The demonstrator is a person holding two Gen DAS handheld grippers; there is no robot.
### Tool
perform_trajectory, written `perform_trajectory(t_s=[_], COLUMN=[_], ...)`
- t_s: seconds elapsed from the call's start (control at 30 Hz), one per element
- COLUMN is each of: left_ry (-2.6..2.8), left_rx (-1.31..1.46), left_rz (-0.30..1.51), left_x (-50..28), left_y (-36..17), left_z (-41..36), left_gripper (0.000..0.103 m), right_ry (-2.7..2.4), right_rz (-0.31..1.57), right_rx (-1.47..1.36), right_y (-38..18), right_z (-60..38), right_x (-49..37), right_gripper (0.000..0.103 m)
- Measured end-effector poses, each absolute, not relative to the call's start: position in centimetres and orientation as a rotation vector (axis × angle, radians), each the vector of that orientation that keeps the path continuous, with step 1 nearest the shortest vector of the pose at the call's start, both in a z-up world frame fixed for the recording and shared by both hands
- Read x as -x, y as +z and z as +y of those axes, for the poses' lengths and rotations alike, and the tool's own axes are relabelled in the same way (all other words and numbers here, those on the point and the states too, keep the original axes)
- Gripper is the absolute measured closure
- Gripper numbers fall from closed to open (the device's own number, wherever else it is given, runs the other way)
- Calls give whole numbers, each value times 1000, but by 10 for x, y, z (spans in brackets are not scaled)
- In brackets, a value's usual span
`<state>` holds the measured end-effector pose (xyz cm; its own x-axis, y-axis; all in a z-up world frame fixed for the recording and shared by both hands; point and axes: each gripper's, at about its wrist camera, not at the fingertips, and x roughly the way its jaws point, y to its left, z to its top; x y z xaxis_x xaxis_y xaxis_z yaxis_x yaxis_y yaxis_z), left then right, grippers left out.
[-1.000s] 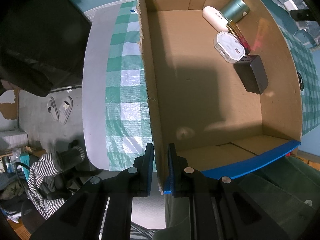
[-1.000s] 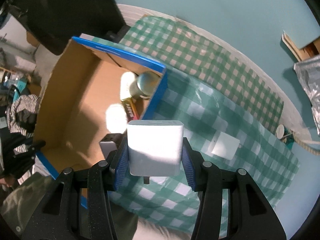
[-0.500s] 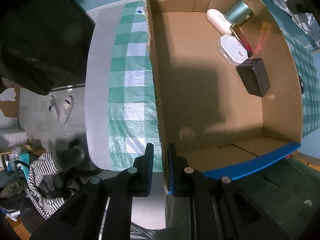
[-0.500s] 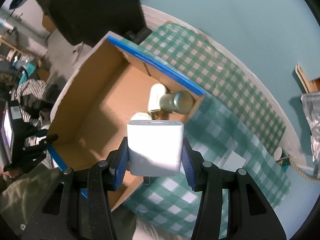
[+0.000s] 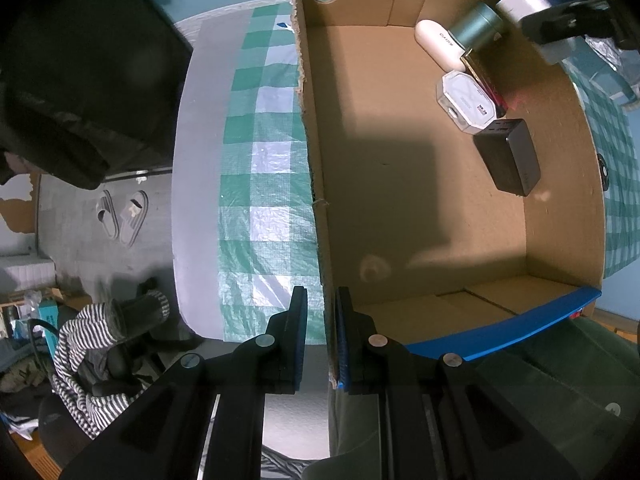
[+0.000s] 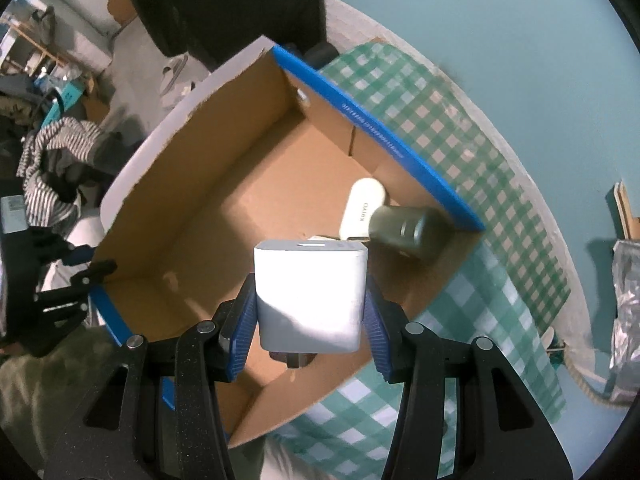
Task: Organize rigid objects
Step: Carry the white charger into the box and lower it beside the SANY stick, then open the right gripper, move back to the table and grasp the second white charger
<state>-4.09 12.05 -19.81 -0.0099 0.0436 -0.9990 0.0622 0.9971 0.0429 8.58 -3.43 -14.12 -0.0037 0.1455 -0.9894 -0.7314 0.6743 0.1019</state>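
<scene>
A brown cardboard box [image 5: 560,216] with blue-taped rims lies open on the checked tablecloth [image 5: 260,168]. My left gripper [image 5: 322,332] is shut on the box's left wall at its near corner. Along the right wall lie a white oval case [image 5: 438,44], a grey-green cylinder [image 5: 478,28], a white octagonal case [image 5: 466,102] and a black power bank [image 5: 508,156]. My right gripper [image 6: 309,300] is shut on a white charger block [image 6: 310,296], held above the box [image 6: 192,140], near the oval case [image 6: 362,208] and the cylinder [image 6: 408,230].
The box's middle and left floor [image 5: 400,200] is bare. A crinkled plastic bag [image 6: 626,300] lies at the table's far right. Slippers [image 5: 122,216] and a striped cloth [image 5: 80,344] are on the floor side. Olive-green trouser legs [image 5: 520,420] are at the near edge.
My right gripper has carried the white block from above the tablecloth to above the box's inside, rolling as it went. The left gripper keeps its grip on the box wall.
</scene>
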Motion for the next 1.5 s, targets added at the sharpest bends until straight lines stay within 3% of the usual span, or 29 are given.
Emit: perform_trajectory(t_s=[0.7, 1.5], left_ry=[-8, -9], left_rx=[-86, -87], left_rz=[1587, 1588], left_x=[41, 41], left_y=[-197, -197], left_z=[118, 117], left_gripper=[89, 89], right_ry=[690, 674], right_rz=[1495, 1409], right_rx=[623, 483], right_y=[-212, -144], right_z=[-24, -53], right_x=[-88, -87], right_gripper=[54, 51])
